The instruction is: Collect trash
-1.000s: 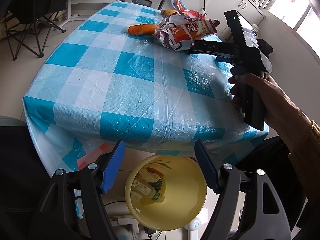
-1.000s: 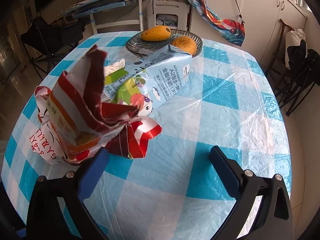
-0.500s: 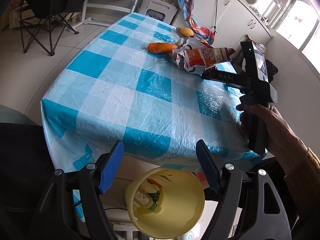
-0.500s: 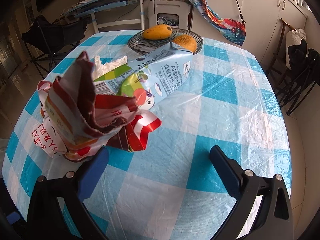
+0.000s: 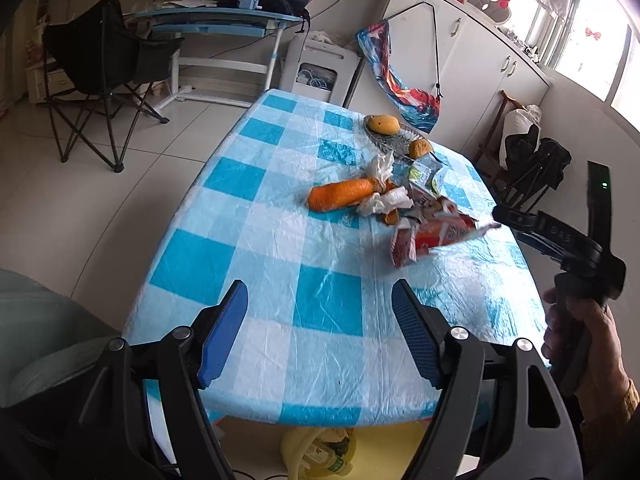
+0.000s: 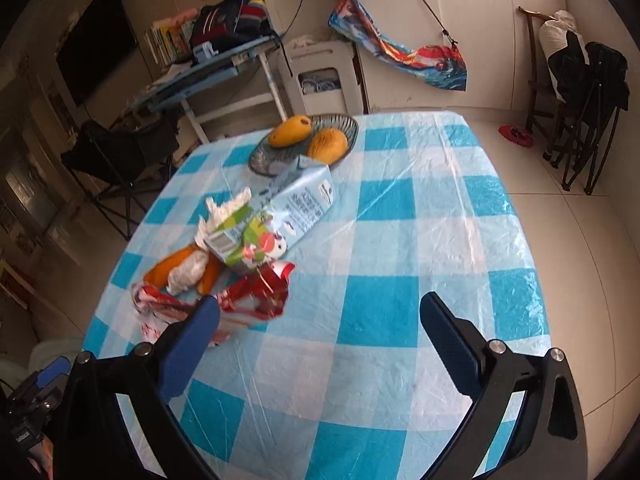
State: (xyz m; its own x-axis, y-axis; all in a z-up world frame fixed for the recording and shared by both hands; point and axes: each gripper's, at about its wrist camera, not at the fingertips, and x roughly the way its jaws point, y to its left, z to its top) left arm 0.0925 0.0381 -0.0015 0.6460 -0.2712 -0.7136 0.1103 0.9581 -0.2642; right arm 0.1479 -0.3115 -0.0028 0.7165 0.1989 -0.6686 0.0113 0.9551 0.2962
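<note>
A blue-and-white checked table (image 6: 420,240) carries a heap of trash toward its far end: a crumpled red-and-white wrapper (image 6: 256,296), a flattened pale-blue milk carton (image 6: 288,208) and white tissue (image 5: 384,200) on orange peel (image 5: 340,194). Both the left gripper (image 5: 320,328) and the right gripper (image 6: 320,340) stand wide and empty over the near edge.

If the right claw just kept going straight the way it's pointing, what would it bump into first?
Probably the bare checked tablecloth: the right claw is open and empty, tilted down at it. The red snack wrapper sits left of its line, though depth is uncertain.
</note>
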